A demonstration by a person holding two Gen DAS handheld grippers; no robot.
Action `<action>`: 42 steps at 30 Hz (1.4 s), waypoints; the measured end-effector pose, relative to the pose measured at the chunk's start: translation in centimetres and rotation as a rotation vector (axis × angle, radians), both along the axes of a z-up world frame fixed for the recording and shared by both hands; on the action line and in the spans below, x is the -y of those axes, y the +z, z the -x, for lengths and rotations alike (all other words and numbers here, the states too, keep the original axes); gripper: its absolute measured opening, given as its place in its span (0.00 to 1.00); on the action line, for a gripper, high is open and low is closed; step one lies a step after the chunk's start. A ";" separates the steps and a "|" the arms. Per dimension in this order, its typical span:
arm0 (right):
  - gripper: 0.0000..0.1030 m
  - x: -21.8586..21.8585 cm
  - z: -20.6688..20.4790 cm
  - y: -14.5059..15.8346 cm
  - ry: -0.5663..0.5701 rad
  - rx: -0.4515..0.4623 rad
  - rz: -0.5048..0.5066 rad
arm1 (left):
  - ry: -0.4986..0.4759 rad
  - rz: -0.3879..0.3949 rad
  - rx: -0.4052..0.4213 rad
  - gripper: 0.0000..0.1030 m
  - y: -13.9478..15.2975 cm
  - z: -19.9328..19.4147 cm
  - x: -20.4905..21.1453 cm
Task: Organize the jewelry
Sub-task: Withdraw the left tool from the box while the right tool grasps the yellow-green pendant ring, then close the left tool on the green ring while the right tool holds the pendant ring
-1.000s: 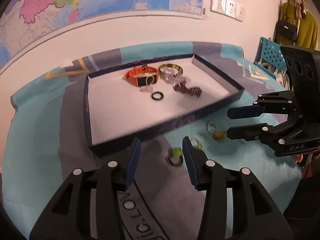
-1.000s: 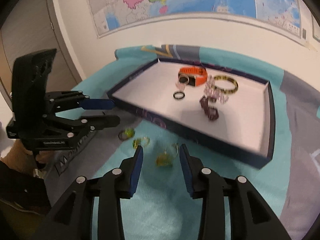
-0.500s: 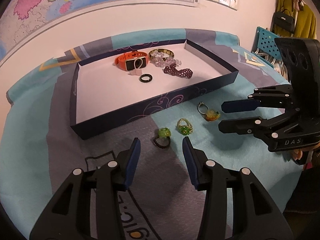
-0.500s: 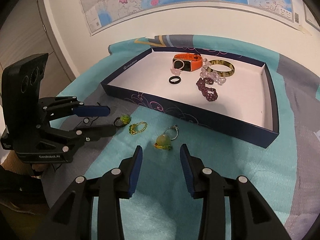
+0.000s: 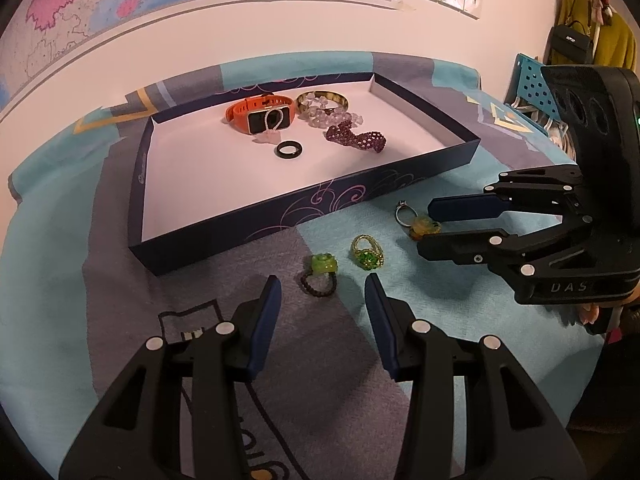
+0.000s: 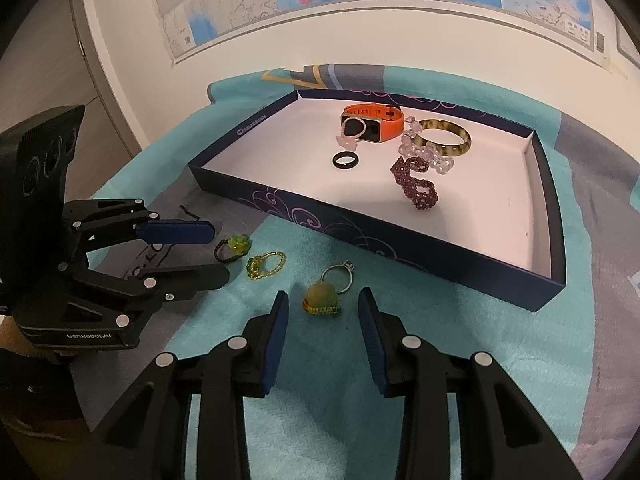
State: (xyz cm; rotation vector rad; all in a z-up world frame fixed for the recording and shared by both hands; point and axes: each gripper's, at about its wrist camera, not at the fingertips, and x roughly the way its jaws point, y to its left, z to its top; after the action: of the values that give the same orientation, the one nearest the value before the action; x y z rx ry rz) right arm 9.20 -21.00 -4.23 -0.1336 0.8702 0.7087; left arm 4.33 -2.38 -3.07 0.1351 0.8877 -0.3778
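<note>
On the teal cloth [image 6: 460,360], just outside the navy tray [image 6: 440,272], four rings were spotted. Left gripper [image 5: 323,286] was held wide apart right at the green-stone ring [image 5: 320,274], right gripper [image 6: 322,300] spread around the yellow-stone ring [image 6: 321,298]. Orange watch [image 5: 260,114] was parked at the tray's 12 o'clock.

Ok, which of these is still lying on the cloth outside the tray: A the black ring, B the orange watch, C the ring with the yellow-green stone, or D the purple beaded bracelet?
C: the ring with the yellow-green stone lies on the teal cloth in front of the tray, between the open right gripper's fingers; the other three lie inside the tray.
</note>
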 end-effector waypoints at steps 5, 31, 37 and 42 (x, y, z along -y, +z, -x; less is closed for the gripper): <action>0.19 0.3 -0.1 0.0 -0.001 0.001 0.009 | 0.000 -0.002 -0.002 0.41 -0.1 0.0 0.0; 0.15 1.9 1.3 0.1 0.012 -0.022 -0.015 | 0.009 -0.017 -0.012 0.31 -0.3 -1.3 0.4; 0.18 1.8 1.3 0.1 0.013 -0.021 -0.018 | -0.005 -0.030 -0.006 0.19 -0.4 -1.2 0.8; 0.19 1.3 1.6 0.1 0.015 0.002 0.010 | -0.005 -0.034 -0.002 0.19 -0.4 -1.1 1.0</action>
State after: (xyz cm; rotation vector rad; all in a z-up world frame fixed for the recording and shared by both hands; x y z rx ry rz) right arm 7.57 -22.35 -4.17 -0.1499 0.8713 0.7176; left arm 5.46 -3.37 -3.45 0.1679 0.8964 -0.3677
